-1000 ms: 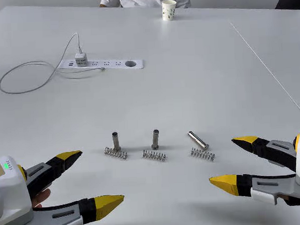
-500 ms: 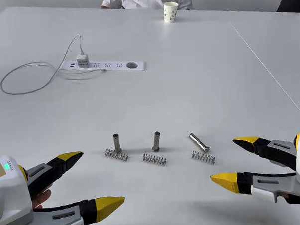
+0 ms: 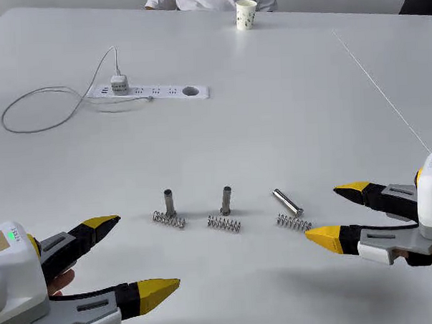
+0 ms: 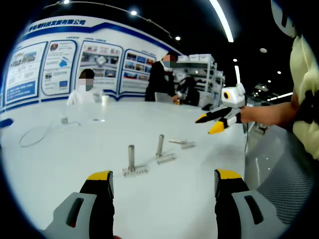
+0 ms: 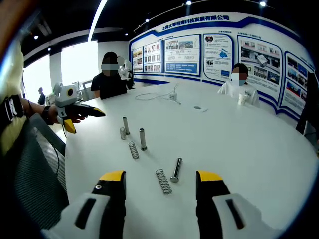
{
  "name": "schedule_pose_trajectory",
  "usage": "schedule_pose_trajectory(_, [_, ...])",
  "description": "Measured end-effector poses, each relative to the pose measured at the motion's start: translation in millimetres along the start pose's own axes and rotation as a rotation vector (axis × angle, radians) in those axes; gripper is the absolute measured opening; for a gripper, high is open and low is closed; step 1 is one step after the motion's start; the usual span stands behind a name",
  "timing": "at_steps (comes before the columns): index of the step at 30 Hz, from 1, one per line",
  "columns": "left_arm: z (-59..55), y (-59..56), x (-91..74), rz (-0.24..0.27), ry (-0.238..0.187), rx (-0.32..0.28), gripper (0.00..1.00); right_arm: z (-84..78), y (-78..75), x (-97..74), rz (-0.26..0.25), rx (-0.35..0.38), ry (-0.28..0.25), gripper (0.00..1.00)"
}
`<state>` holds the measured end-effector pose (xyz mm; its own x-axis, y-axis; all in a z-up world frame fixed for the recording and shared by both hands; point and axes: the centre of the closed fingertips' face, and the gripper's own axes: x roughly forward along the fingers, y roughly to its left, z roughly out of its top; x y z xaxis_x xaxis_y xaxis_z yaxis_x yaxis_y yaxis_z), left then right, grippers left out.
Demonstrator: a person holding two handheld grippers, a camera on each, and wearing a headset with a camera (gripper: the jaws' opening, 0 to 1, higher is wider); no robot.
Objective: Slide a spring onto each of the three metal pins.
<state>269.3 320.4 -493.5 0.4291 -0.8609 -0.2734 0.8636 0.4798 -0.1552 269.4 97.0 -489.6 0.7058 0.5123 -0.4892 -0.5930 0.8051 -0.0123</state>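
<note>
The white table (image 3: 286,116) is carrying a power strip (image 3: 147,92); nearer than it three pins (image 3: 225,200) and three springs (image 3: 224,223) are resting, and beyond it a cup (image 3: 246,14), perhaps paper, is standing.

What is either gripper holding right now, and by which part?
Nothing. The left gripper and right gripper are both open and empty; the springs and pins lie on the table.
</note>
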Motion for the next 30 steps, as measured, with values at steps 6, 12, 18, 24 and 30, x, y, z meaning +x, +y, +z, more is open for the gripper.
schedule_pose_trajectory(6, [-1.2, -0.7, -1.5, 0.003, 0.0, -0.002, 0.85, 5.1, -4.3, 7.8, -0.007, -0.012, 0.017, 0.55])
schedule_pose_trajectory(12, [-0.8, 1.5, -3.2, 0.01, -0.002, -0.005, 0.85, 7.7, -9.7, 17.4, -0.015, -0.012, 0.041, 0.52])
schedule_pose_trajectory(18, [-0.3, 1.2, -3.0, 0.012, -0.002, -0.004, 0.84, 11.0, -11.1, 25.4, -0.009, -0.012, 0.057, 0.5])
schedule_pose_trajectory(24, [-0.4, -0.4, -2.5, 0.009, 0.0, -0.002, 0.84, 13.6, -16.6, 36.3, -0.024, -0.017, 0.085, 0.44])
schedule_pose_trajectory(30, [-0.7, 0.0, -2.6, 0.011, 0.0, -0.003, 0.84, 11.9, -22.0, 48.3, -0.052, -0.005, 0.128, 0.38])
